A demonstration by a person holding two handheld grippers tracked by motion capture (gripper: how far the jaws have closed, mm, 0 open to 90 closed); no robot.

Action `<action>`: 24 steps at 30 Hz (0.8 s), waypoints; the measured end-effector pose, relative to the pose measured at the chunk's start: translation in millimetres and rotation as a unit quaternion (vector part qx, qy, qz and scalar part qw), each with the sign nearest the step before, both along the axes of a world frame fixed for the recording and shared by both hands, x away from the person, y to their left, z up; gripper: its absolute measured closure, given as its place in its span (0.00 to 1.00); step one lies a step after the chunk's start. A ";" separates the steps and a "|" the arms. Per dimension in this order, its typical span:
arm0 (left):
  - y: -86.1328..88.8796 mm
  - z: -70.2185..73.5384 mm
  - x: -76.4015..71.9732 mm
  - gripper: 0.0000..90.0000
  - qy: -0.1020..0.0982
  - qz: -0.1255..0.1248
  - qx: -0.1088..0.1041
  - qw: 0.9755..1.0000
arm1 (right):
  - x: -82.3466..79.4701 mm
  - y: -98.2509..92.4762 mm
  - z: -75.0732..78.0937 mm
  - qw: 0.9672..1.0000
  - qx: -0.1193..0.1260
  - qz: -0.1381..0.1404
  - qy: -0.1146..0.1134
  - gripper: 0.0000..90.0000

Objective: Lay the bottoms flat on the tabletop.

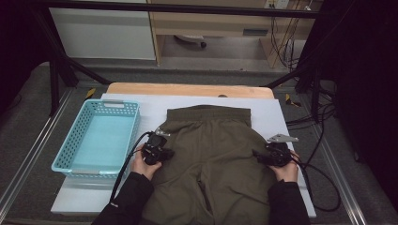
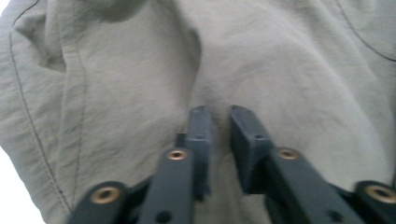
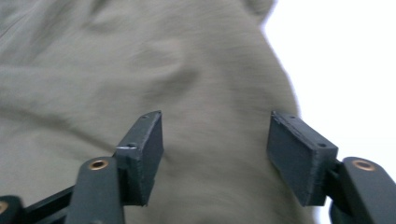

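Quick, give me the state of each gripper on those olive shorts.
Left gripper: jaws nearly shut, pinching a fold of the olive shorts.
Right gripper: jaws open over the shorts' edge, gripping nothing.

The high view is dim, its corners and side edges sinking into near black, while the white counter catches a soft, even light from above. The left gripper view is fairly sharp on the olive shorts. The right gripper view is smeared by motion blur, and the counter beside the cloth glares to blank white.
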State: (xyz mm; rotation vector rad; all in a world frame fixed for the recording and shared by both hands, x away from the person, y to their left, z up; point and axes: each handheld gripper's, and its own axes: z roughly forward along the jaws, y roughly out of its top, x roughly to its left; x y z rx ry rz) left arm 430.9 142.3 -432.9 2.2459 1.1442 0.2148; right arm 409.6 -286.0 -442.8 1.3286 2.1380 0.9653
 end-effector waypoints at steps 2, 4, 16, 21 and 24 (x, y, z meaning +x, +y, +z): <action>-0.4 -1.0 1.3 0.99 -0.002 0.006 0.004 1.000 | -0.4 -7.2 1.6 1.000 -0.005 -0.018 -0.008 0.32; -1.2 -1.0 2.0 0.99 -0.008 0.013 0.006 1.000 | 1.1 -11.3 -1.4 0.999 -0.014 -0.027 0.011 0.33; -4.3 8.4 -7.0 0.87 -0.013 -0.014 -0.033 0.999 | -30.8 -23.9 5.9 0.999 -0.008 -0.010 0.038 0.98; -5.8 5.4 -6.6 0.63 -0.002 -0.021 -0.036 0.999 | -30.9 -23.6 0.8 0.998 -0.037 -0.002 0.052 0.67; -4.2 1.2 -4.6 0.61 0.003 -0.025 -0.039 0.999 | -25.9 -19.2 13.2 1.000 -0.007 0.011 0.013 0.46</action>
